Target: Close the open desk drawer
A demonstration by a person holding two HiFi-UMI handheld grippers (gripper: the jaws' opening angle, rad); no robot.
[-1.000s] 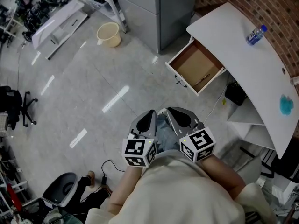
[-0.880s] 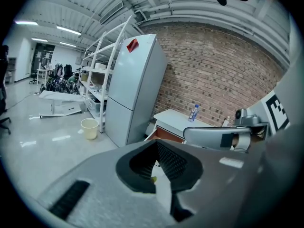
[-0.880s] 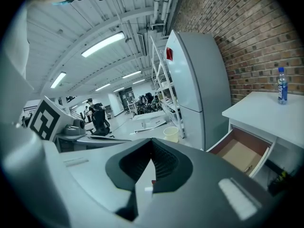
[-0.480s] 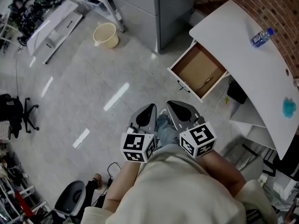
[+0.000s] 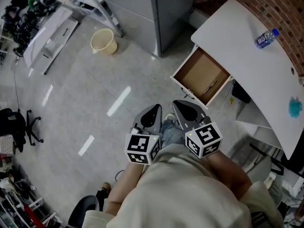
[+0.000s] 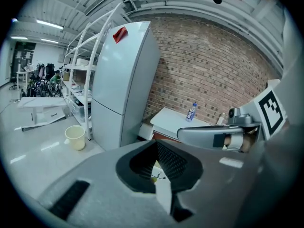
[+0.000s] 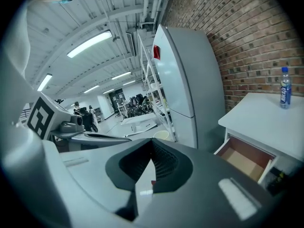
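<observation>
While held side by side above the floor, shut tight with nothing between the jaws: left gripper and right gripper, both well apart from the drawer. Borne out in both gripper views, where each pair of jaws meets in a closed seam. Covered below the marker cubes by a pale sleeve and torso, so no hands or handles to be seen.

Standing open under the worktop's front edge, close to the corner nearest the fridge, brown inside laid bare. Lying inside toward the front, something thin and pale, too small to name. Hanging on the drawer's front, a dark handle, barely made out.

Blocked almost wholly in the left gripper view by the gripper's own body. Cut off along the lower side in the right gripper view too, with only the inner corner showing.

Upright near the worktop's back edge by the brick wall, a bottle. Near the worktop's far end, a blue patch, unclear what, with the worktop itself cropped by the picture's right edge. Beside the fridge on the floor, a cream bucket.
</observation>
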